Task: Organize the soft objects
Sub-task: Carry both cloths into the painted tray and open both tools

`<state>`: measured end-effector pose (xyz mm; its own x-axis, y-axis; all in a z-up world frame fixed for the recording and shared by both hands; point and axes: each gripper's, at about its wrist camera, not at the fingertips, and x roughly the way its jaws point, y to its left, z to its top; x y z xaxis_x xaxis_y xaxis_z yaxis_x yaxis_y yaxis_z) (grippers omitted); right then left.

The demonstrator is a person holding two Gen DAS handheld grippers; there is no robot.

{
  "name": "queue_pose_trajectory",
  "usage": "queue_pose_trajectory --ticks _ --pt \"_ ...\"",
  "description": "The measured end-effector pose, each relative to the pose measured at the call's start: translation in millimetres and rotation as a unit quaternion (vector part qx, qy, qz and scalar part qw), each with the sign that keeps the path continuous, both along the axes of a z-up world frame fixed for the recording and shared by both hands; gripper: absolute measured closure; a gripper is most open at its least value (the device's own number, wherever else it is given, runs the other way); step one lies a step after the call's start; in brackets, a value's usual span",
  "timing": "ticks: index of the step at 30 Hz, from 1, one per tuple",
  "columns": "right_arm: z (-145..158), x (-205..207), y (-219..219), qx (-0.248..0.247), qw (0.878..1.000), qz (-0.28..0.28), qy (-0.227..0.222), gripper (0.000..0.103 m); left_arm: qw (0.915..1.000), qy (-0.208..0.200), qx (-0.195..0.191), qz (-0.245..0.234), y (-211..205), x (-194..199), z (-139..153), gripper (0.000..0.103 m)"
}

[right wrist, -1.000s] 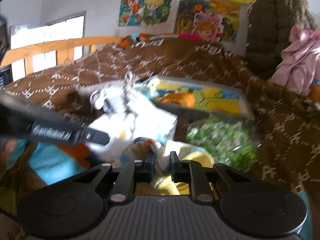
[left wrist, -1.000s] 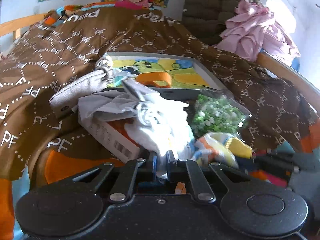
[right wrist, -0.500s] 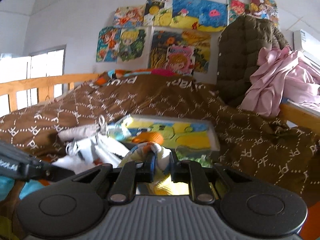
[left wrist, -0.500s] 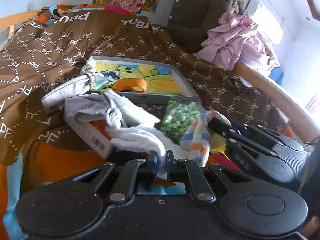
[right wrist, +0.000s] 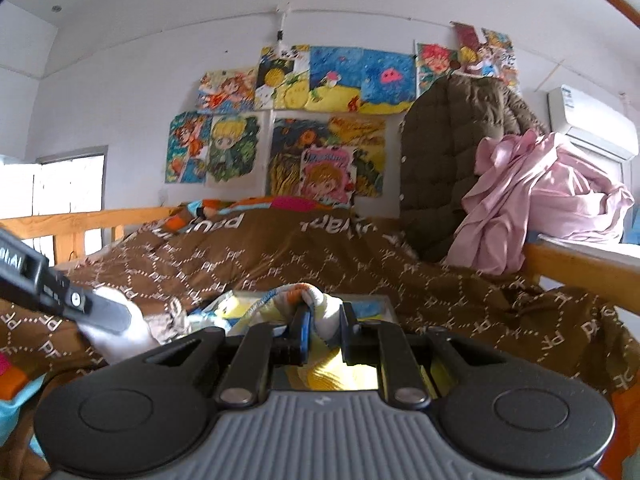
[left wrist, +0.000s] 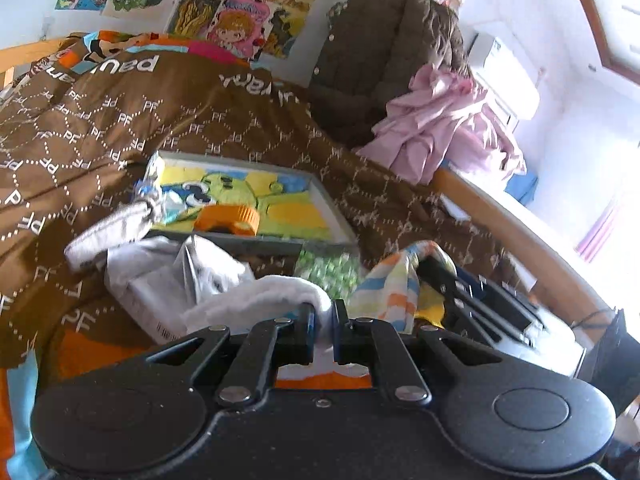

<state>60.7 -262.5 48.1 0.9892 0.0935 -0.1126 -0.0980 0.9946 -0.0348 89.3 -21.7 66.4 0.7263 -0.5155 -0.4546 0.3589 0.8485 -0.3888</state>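
My left gripper [left wrist: 323, 312] is shut on a fluffy white cloth [left wrist: 264, 292] and holds it above the bed. My right gripper [right wrist: 325, 320] is shut on a striped yellow, orange and blue cloth [right wrist: 304, 296], lifted off the bed. The striped cloth [left wrist: 392, 284] and the right gripper's body show at the right of the left wrist view. The white cloth [right wrist: 116, 340] and the left gripper's finger show at the left of the right wrist view.
A brown patterned quilt [left wrist: 120, 120] covers the bed. On it lie a framed cartoon picture [left wrist: 256, 200] with an orange ring [left wrist: 228, 218], a grey pouch [left wrist: 108, 232], a white box [left wrist: 148, 300] and a bag of green beads [left wrist: 328, 268]. A pink garment [right wrist: 540, 200] hangs over the wooden rail.
Both grippers have risen with their cloths and tilted upward. The white cloth has pulled free of the pile; the striped cloth has lifted clear of the green beads.
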Motion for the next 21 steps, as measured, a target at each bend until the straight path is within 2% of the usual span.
queue_pose_trajectory --ticks 6,12,17,21 --pt "6.4 4.9 -5.5 -0.001 1.000 -0.014 -0.015 0.087 0.9994 -0.032 -0.011 0.005 5.9 15.8 22.9 0.095" --pt "21.4 31.0 2.5 -0.022 1.000 -0.012 -0.015 0.087 0.9971 -0.075 -0.010 0.010 9.6 43.3 51.8 0.095" --pt "37.1 91.0 15.2 -0.043 0.999 0.004 -0.012 0.087 0.9965 -0.074 -0.023 0.032 15.3 87.5 69.9 0.095" --pt "37.0 147.6 26.3 -0.037 0.999 0.016 -0.002 0.087 0.9952 -0.088 -0.004 0.043 22.1 128.5 72.7 0.095"
